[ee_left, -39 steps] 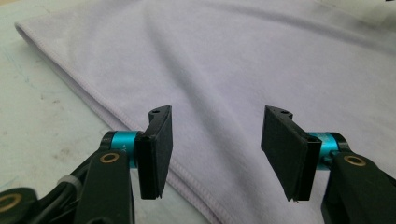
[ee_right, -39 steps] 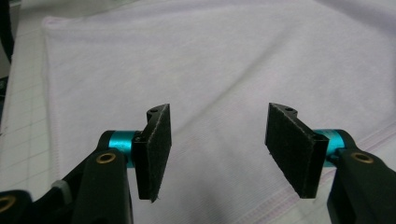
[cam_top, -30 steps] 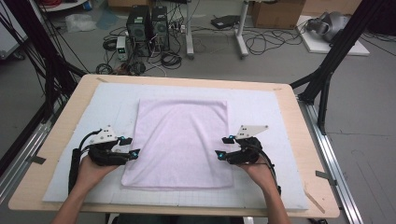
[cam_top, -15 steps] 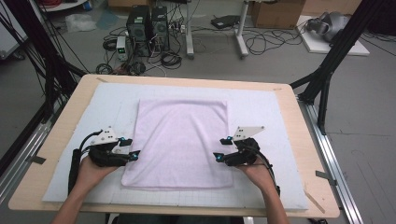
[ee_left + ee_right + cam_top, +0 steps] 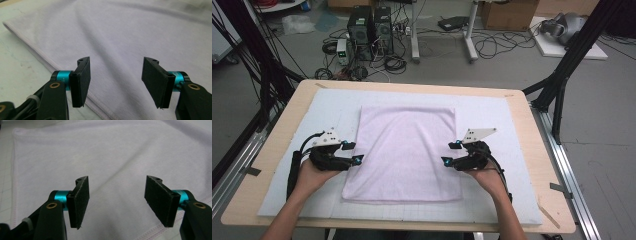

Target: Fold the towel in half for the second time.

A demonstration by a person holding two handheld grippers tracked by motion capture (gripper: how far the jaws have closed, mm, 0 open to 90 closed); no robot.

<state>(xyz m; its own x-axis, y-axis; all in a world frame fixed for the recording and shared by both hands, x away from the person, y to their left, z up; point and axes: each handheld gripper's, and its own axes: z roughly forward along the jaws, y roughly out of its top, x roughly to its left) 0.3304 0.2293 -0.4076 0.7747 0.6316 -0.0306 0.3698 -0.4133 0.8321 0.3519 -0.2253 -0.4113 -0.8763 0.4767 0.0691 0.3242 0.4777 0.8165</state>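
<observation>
Nearest, left claw (image 5: 353,152) and right claw (image 5: 450,153), both wide, holding nothing, poised at the left and right edges of the lilac towel (image 5: 404,145). Hem of the towel seen between the left claw's jaws in the left gripper view. Spread flat on the pale mat (image 5: 507,120) atop the desk (image 5: 539,150). Farther off, computer towers (image 5: 371,25) and cables on the floor.

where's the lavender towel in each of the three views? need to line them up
High view: the lavender towel lies flat mid-table on the white mat, between the left gripper and the right gripper.
Left gripper view: towel spreads behind the open jaws, its hemmed edge running lower left.
Right gripper view: towel behind the open jaws.
Shared landmark: the towel's stitched hem.
</observation>
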